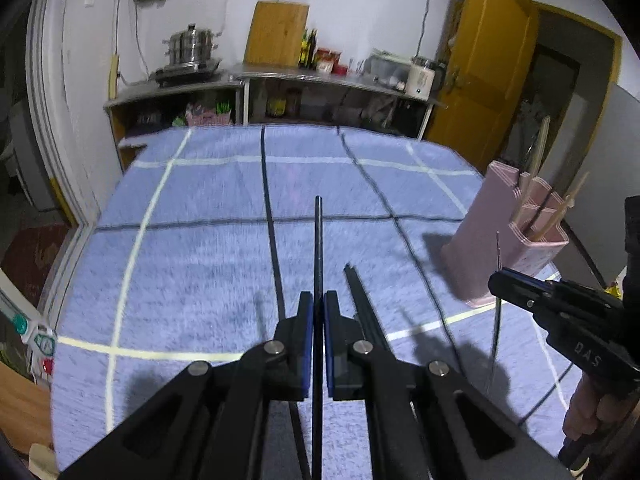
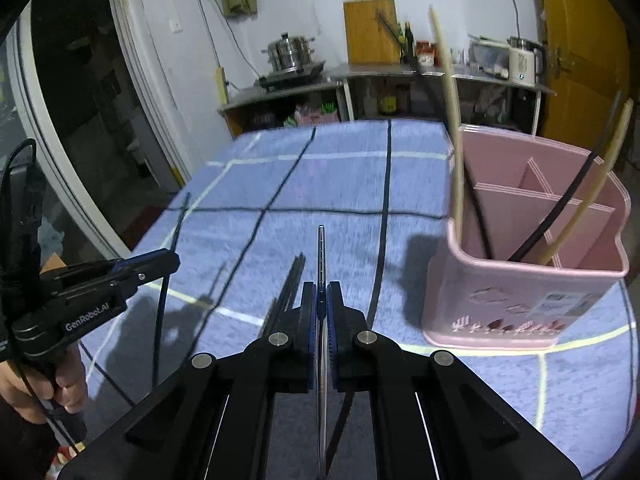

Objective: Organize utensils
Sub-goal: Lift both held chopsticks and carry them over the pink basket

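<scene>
My left gripper is shut on a black chopstick that points forward above the blue checked cloth. It also shows in the right wrist view, at the left. My right gripper is shut on a thin silver utensil; it also shows in the left wrist view, at the right. A pair of black chopsticks lies on the cloth between the grippers, also seen in the right wrist view. A pink divided holder with several chopsticks stands to the right.
The table ends at the far edge. Behind it stand metal shelves with a steel pot, a wooden board, bottles and a kettle. A yellow door is at the right.
</scene>
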Motion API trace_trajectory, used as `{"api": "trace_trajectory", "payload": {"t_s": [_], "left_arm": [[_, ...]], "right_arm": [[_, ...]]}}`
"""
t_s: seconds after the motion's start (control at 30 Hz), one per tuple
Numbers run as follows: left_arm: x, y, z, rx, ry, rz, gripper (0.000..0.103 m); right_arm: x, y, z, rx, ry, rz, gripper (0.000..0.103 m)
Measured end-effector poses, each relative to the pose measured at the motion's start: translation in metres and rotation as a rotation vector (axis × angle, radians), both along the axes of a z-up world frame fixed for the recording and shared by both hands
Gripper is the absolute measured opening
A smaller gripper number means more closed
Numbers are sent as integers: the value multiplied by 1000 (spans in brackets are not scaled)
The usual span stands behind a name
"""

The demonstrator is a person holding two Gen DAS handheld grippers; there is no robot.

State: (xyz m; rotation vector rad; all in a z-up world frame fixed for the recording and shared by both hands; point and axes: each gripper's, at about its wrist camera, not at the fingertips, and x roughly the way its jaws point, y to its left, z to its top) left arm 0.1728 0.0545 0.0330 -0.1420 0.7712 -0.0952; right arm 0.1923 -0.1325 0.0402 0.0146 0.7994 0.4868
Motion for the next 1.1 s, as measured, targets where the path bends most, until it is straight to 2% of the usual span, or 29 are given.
{"api": "trace_trajectory", "payload": {"t_s": [0.23,0.43,0.7,1.1], "left_arm": [[-19,-1,39,-7,-76,-19,5],[-29,-6,61,-9,-118,-35,5],[-36,-14,77,-23,-141,-57,5],[-33,-47,85,-55,-127,-131,5]], "right_arm": [[-21,-12,34,23,-67,-15,5],[-31,-20,47,31,-91,-26,5],[-36,-25,59,43,-114,-34,5],[-48,-48,70,67,-140,-70,5]]}}
